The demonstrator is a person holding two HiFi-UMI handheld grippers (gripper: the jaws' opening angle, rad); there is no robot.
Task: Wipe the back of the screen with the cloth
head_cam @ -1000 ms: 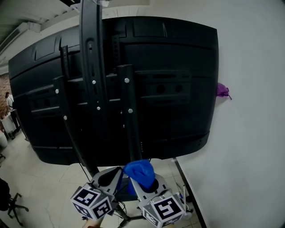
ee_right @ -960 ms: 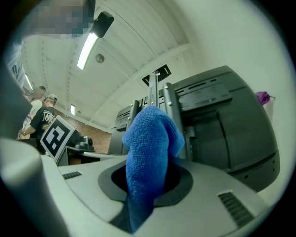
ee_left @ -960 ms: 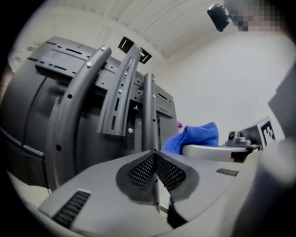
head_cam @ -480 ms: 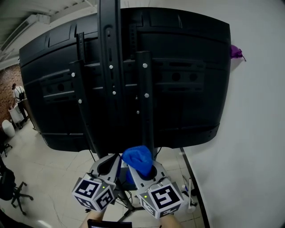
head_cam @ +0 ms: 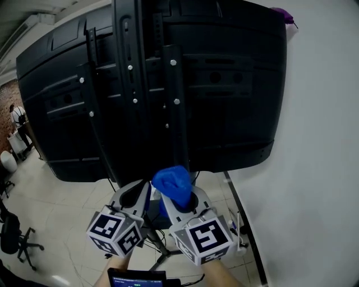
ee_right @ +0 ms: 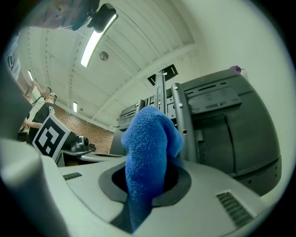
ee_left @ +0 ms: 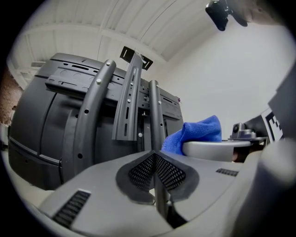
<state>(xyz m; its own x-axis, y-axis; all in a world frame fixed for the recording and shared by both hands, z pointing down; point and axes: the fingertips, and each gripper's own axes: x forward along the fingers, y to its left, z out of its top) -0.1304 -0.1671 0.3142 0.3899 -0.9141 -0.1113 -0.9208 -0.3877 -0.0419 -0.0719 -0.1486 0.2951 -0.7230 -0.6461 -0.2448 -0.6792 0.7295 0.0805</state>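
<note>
The big black screen (head_cam: 224,101) fills the head view from 9 o'clock round to 2 o'clock, and we see its back. Long black mount bars (head_cam: 126,84) with little silver screws run up and down its back, near 12 o'clock. Down at 6 o'clock, the right gripper (head_cam: 180,196) is squeezed tight on a blue cloth (head_cam: 173,182). The cloth sticks up out of the jaws in a soft bunch, right by the bottom edge of the screen, and I cannot tell if it touches the screen. The left gripper (head_cam: 134,197) is just beside the right one, at about 7 o'clock. Its jaws are pressed together with nothing between them. A white wall (head_cam: 320,140) is at 3 o'clock. A small purple thing (head_cam: 282,14) peeks out at 1 o'clock, by the top corner of the screen. Pale floor tiles (head_cam: 50,207) show at 8 o'clock, and a black office chair (head_cam: 11,238) stands on them at the edge
</note>
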